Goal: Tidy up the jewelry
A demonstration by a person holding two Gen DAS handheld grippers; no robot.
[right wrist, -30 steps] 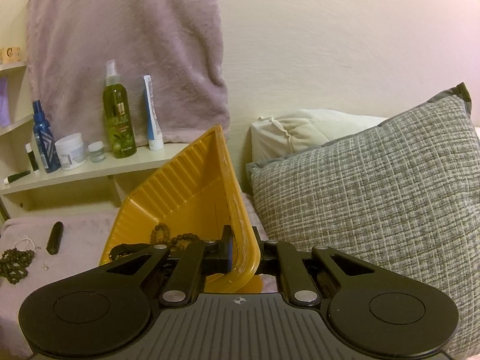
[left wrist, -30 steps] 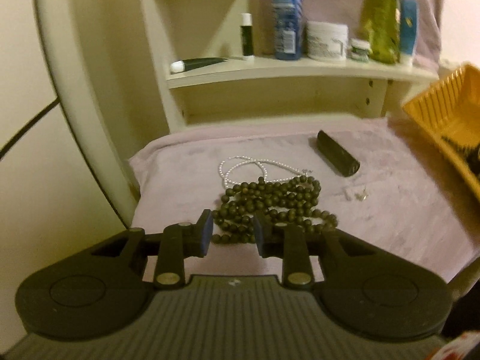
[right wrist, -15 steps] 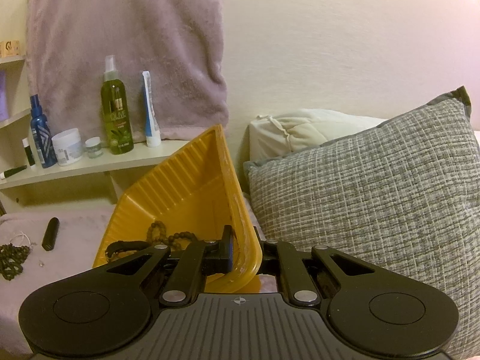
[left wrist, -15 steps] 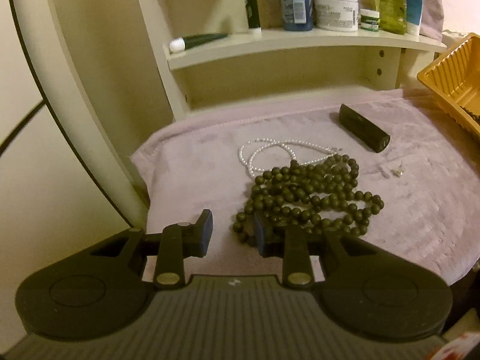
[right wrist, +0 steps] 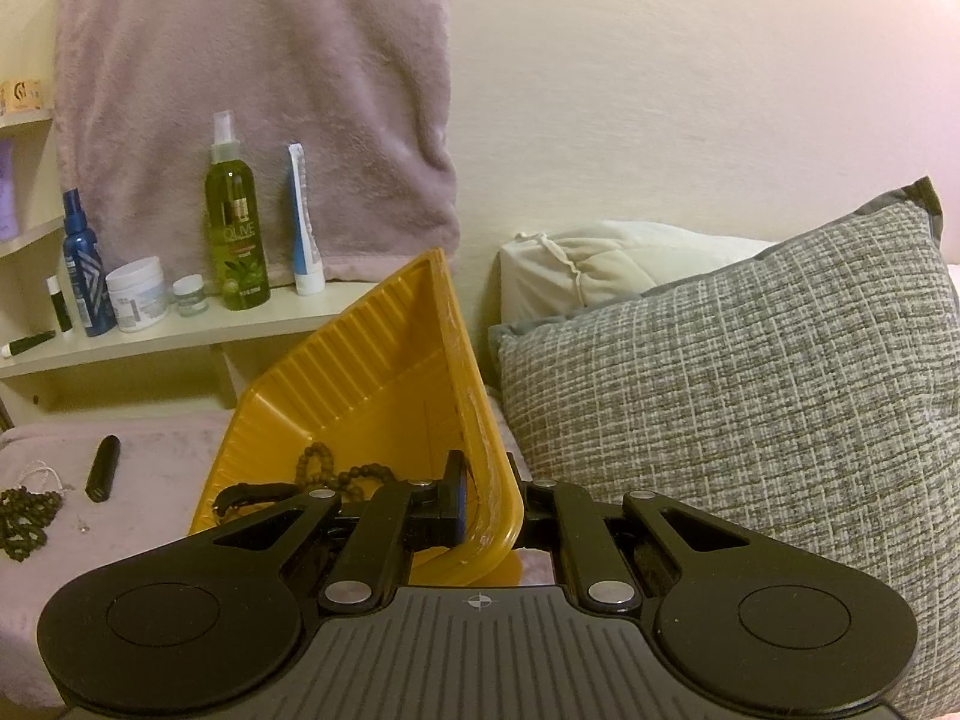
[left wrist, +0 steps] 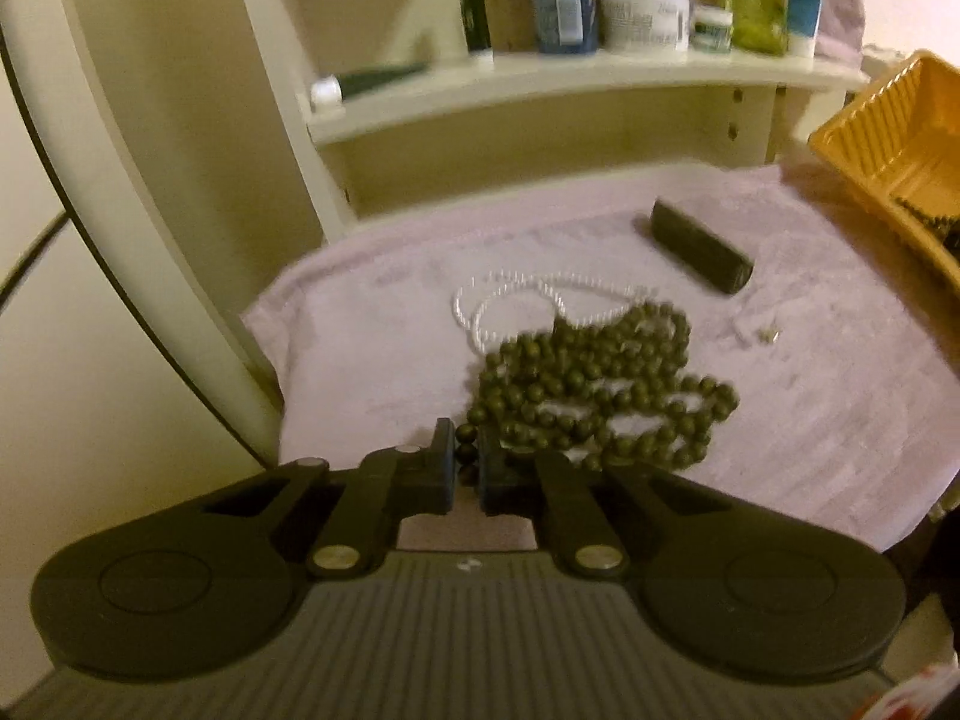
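A dark olive bead necklace [left wrist: 600,396] lies heaped on the lilac towel [left wrist: 372,336], over a white pearl strand [left wrist: 516,294]. My left gripper [left wrist: 467,468] has closed on the near end of the bead necklace; a bead shows between its fingertips. My right gripper [right wrist: 489,501] is shut on the rim of the yellow tray [right wrist: 372,384] and holds it tilted. Dark bead bracelets [right wrist: 336,471] lie inside the tray. The tray also shows in the left wrist view [left wrist: 894,144] at the right edge.
A black tube [left wrist: 699,246] and a small earring [left wrist: 768,334] lie on the towel. A shelf [left wrist: 540,84] behind holds bottles and jars. A grey pillow [right wrist: 750,408] sits right of the tray. A cream frame edge [left wrist: 138,198] rises at left.
My left gripper moved forward to the bead necklace and closed its jaws on the near beads. My right gripper keeps holding the tilted tray, almost still.
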